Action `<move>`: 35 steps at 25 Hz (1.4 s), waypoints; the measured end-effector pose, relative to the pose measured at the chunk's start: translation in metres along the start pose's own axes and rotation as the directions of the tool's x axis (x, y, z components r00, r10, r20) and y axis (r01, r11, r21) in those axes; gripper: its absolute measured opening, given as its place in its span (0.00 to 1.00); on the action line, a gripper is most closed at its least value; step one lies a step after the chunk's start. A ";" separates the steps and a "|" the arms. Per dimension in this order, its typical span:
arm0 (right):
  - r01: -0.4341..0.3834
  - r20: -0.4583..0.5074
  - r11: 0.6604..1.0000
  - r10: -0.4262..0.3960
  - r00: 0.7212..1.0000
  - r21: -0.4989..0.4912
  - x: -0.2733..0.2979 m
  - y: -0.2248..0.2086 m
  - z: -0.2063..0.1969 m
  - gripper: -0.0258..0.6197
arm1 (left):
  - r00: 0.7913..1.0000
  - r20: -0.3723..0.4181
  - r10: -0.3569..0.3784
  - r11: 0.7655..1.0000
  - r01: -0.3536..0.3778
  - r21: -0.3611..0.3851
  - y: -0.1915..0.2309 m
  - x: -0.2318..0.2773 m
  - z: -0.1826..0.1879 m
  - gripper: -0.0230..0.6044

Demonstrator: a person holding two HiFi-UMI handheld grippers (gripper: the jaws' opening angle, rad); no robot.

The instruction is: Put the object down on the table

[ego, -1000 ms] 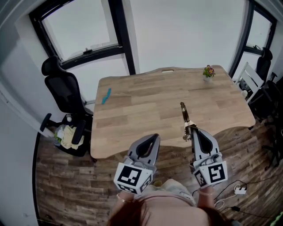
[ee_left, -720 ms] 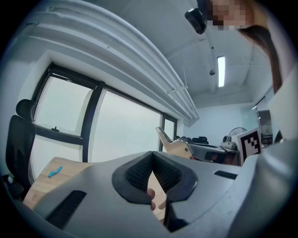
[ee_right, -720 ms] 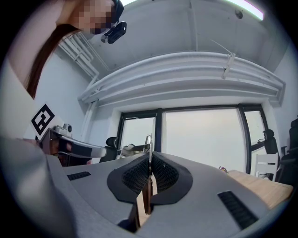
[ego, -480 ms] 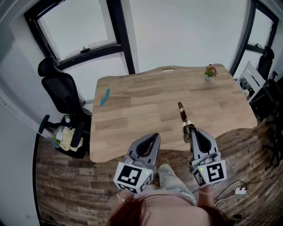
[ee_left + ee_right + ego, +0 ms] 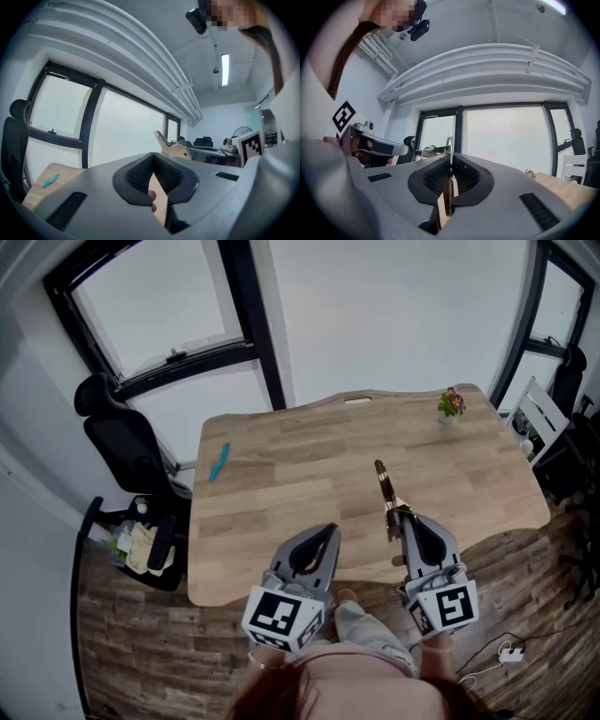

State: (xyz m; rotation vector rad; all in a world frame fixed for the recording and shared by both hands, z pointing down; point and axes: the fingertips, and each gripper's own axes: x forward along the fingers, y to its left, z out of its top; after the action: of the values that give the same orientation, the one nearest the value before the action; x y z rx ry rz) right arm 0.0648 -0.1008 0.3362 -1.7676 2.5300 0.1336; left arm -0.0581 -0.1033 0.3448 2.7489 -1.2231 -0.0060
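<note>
The right claw (image 5: 404, 513) clamps a thin tool (image 5: 382, 486) jutting ahead of its tips over the table (image 5: 272, 474), probably to lay it flat; the left claw (image 5: 327, 530) alongside is closed, empty.

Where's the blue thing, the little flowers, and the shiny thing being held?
blue thing (image 5: 217, 463): head view, its middle.
little flowers (image 5: 451, 401): head view, the blossoms.
shiny thing (image 5: 384, 488): head view, middle of its thin shaft.
</note>
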 end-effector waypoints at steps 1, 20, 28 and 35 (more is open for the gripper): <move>0.000 -0.002 1.000 0.000 1.000 0.000 0.005 -0.003 -0.001 0.04 | 1.000 -0.001 0.001 1.000 -0.001 -0.001 0.003 0.005 0.001 0.04; -0.073 -0.078 0.995 0.067 0.995 -0.071 0.082 -0.036 -0.029 0.04 | 1.000 -0.007 0.028 0.999 -0.029 -0.024 0.041 0.080 0.006 0.04; -0.102 -0.141 0.987 0.085 0.986 -0.121 0.105 -0.047 -0.048 0.04 | 0.999 -0.010 0.045 0.998 -0.045 -0.033 0.050 0.099 0.006 0.04; -0.135 -0.193 0.980 0.106 0.975 -0.144 0.117 -0.055 -0.074 0.04 | 0.999 -0.012 0.049 0.999 -0.049 -0.017 0.055 0.115 0.005 0.04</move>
State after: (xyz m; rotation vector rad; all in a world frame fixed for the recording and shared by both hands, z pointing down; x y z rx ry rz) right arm 0.0762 -0.2364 0.3973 -1.7540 2.8323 0.1856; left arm -0.0219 -0.2248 0.3523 2.6992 -1.2808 0.0047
